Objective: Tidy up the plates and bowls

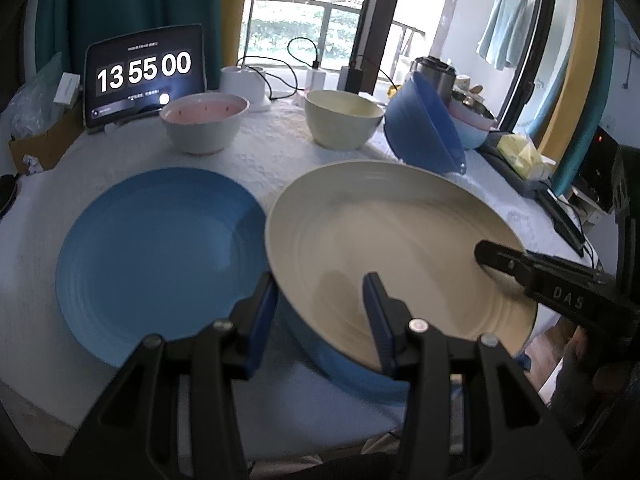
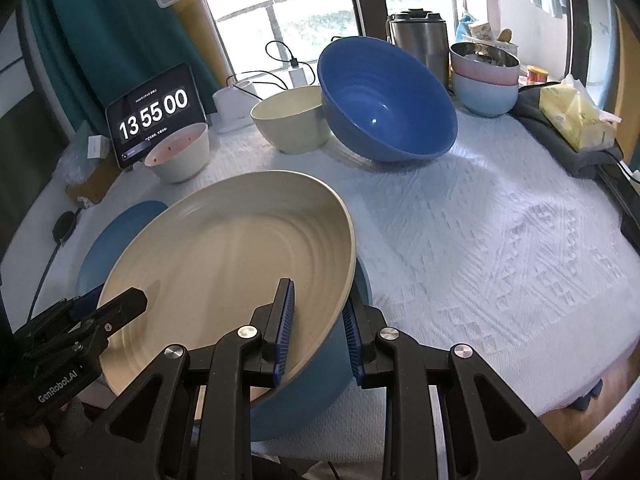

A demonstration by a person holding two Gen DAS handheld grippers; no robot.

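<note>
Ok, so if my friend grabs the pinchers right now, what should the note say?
Left gripper: shut on the near-left rim of the cream plate.
Right gripper: shut on its near-right rim.
The plate hangs tilted over a blue plate; I cannot tell if they touch. Another blue plate lies flat beside it.
The pink bowl, cream bowl and tipped blue bowl sit apart at the back.
Done: cream plate gripped.
Left: probably pile the plates, then nest the bowls.
</note>
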